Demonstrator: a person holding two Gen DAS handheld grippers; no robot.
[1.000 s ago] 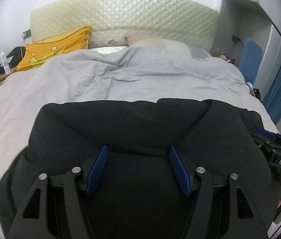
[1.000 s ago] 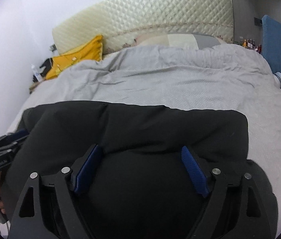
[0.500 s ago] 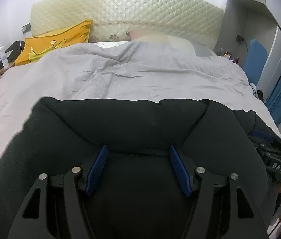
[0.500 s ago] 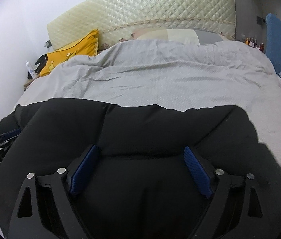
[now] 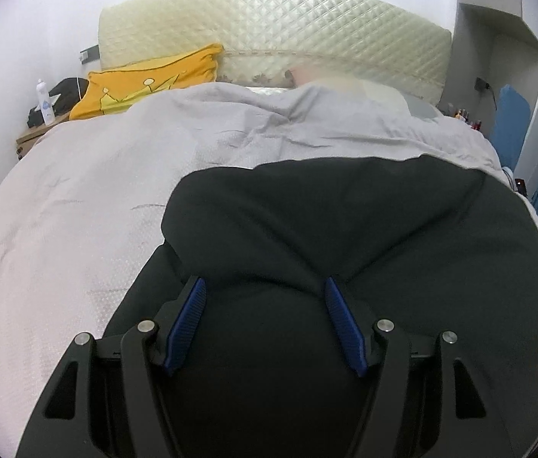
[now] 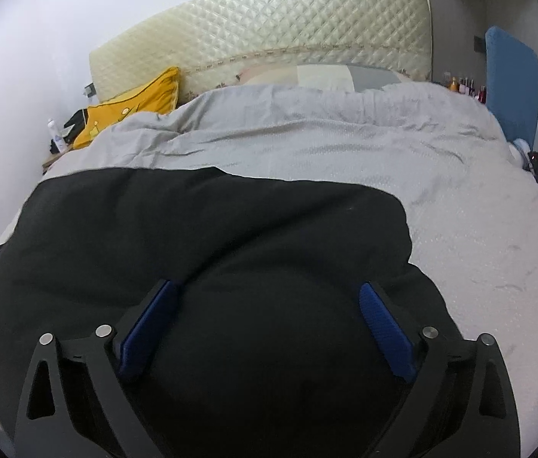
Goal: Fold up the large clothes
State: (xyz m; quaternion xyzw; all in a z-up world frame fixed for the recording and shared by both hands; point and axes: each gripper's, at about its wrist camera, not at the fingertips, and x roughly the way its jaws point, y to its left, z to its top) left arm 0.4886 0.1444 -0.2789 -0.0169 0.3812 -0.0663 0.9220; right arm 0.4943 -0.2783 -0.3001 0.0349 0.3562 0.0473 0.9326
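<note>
Black fabric fills the space ahead of both my tools: the large black garment lies on the grey duvet, bunched into a thick fold that bulges up between each pair of fingers. My left gripper stands partly open with the cloth heaped between its blue pads; whether those pads truly pinch the fold or only flank it I cannot tell. My right gripper has just been opening wider, and its pads now stand well apart on either side of the same bulk, which I read as letting go. I judge the folded edge is being laid down flat ahead of me, both tools angled downward so the layers settle evenly instead of sliding. Beyond the garment, a yellow pillow leans against the quilted headboard, well away.
</note>
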